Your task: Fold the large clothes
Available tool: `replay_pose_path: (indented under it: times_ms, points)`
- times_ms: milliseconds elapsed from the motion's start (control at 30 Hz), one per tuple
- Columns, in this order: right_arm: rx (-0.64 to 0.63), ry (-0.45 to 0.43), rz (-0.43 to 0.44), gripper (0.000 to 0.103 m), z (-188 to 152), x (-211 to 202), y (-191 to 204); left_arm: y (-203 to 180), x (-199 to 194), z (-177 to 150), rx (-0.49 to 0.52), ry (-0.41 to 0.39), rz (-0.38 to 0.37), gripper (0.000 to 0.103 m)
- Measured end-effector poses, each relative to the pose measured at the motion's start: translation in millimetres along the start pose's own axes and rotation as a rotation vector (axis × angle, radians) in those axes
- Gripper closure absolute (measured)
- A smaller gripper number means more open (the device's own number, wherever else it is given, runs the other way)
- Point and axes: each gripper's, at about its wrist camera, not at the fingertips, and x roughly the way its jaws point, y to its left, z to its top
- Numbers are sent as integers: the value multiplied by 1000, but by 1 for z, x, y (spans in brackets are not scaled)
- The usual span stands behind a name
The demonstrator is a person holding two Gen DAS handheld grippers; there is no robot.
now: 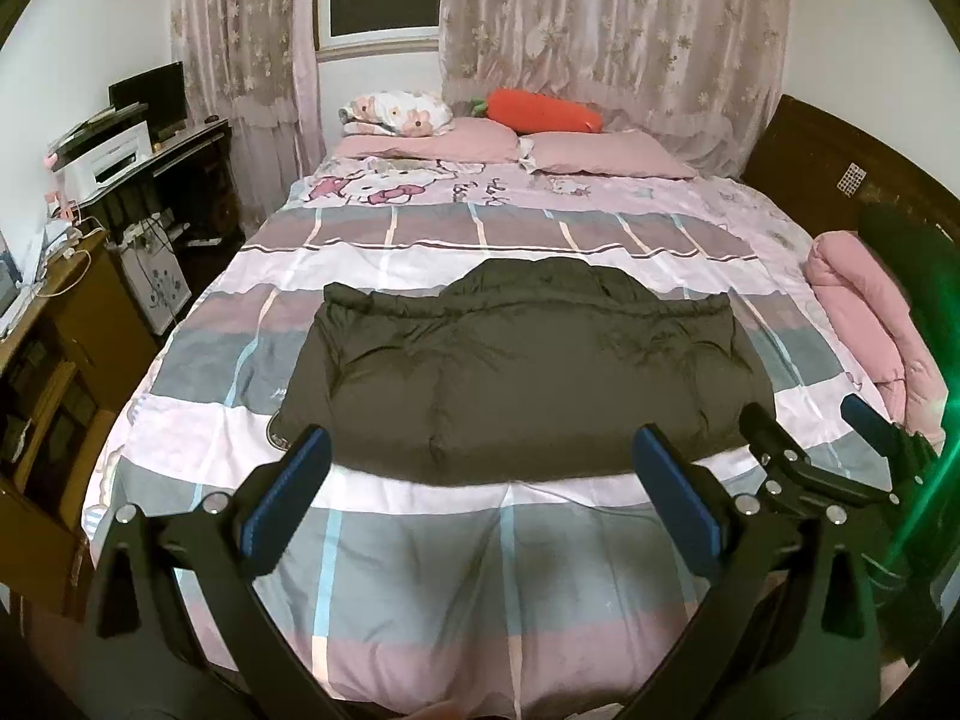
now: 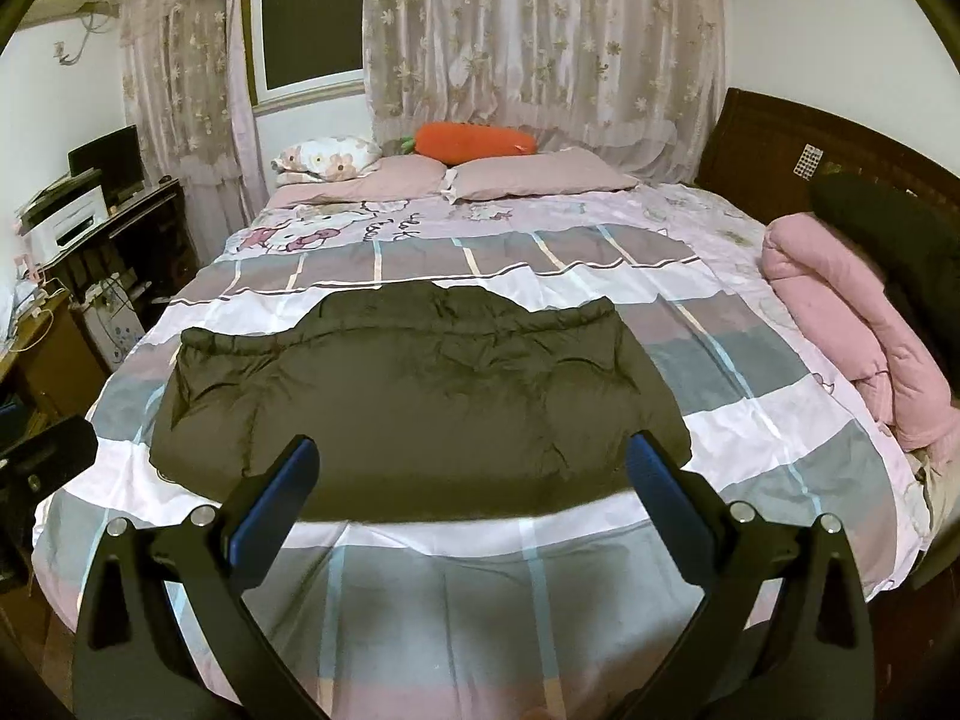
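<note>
Left wrist view shows my left gripper (image 1: 480,462) wide open, holding nothing, up above the near part of the bed. In this view I can also see my right gripper (image 1: 804,426) poking in from the right side, open too, with a green glow beside it. The right wrist view shows my right gripper (image 2: 474,468) spread wide and empty, and only a dark bit of my other tool at the left edge.

The big puffy dark olive jacket (image 1: 522,372) lies flat in the middle of the bed, on the pink, grey and white checked bed cover (image 1: 420,570), just past my fingertips. Nothing is on top of it.

A rolled pink quilt (image 2: 840,312) sits at the right side of the bed. Far back are pink pillows (image 2: 540,177) and an orange carrot-shaped cushion (image 2: 474,141). A white printer (image 1: 114,156) sits on a desk at the left.
</note>
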Motion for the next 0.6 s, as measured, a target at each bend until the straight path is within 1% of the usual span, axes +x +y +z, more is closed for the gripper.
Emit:
replay_pose_path:
  times_ms: [600]
  points:
    - [-4, -2, -3, 1, 0, 1, 3, -2, 1, 0, 3, 5, -1, 2]
